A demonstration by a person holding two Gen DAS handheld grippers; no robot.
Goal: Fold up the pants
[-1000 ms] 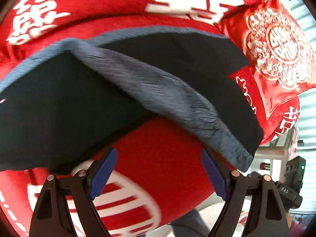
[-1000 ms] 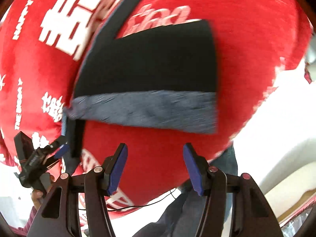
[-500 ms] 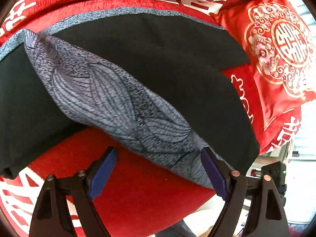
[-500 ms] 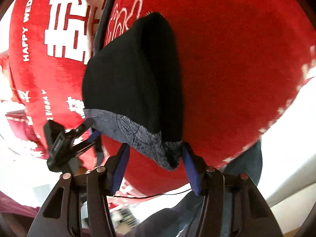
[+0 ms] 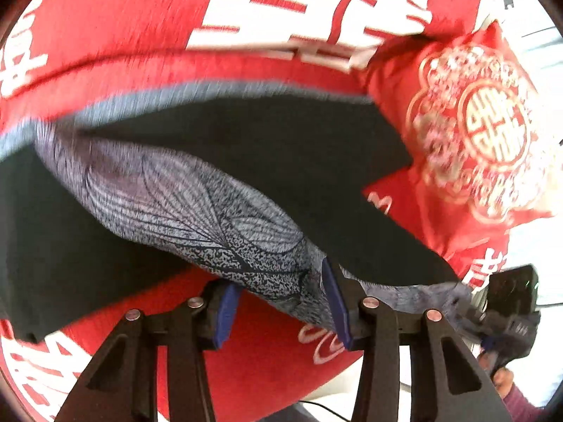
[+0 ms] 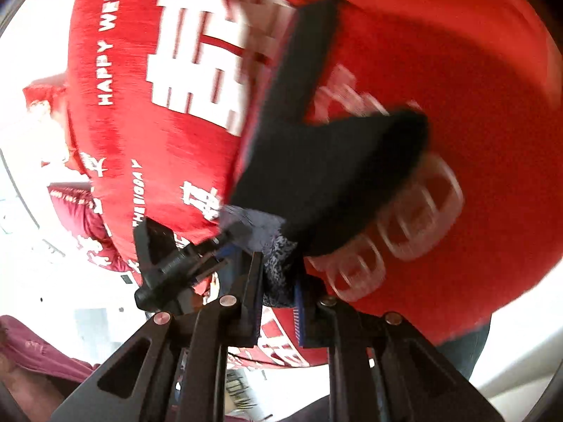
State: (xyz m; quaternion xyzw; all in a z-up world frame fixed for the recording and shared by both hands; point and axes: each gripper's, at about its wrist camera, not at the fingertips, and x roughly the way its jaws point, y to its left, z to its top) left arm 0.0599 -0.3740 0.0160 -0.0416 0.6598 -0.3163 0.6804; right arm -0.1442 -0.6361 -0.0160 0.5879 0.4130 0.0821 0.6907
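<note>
The black pants (image 5: 267, 147) lie on the red blanket (image 5: 116, 28), with their gray patterned band lifted up off it. The left gripper (image 5: 281, 302) is closing on the band near its middle, and the cloth sits between its blue pads (image 5: 334, 302). The right gripper (image 6: 278, 292) is closing on the band's end too, pinching a bunch of cloth, just beside the left one, and a red pillow (image 5: 485, 133) rests on the blanket past the pants.

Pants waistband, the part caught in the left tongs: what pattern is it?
Grey with dark leaf-vein lines and speckling on the waistband; the rest is plain black. Clearest in the left wrist view.
</note>
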